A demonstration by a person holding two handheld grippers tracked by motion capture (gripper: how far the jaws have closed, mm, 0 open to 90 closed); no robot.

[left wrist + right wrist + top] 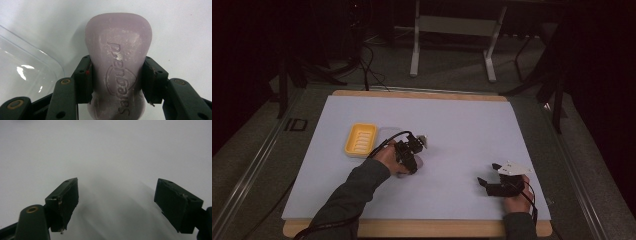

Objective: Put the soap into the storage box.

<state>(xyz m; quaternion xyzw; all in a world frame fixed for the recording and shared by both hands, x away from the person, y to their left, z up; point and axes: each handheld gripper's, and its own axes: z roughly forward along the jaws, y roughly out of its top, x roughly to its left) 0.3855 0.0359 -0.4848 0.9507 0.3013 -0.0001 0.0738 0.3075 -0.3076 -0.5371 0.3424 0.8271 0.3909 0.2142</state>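
Left gripper view: a pale lilac soap bar (118,72) was pinched between the two black jaws of the left gripper (117,80).

The bar was gripped across its narrow waist, embossed lettering facing the camera, over the white table sheet (180,27), with a clear plastic lid (22,72) lying just beside it. From the high view, the left gripper (412,150) was seen near the middle of the sheet (462,125), close to a yellow soap dish (360,139). The right gripper (488,176) was held well apart at the near right, its jaws spread wide with nothing between them.
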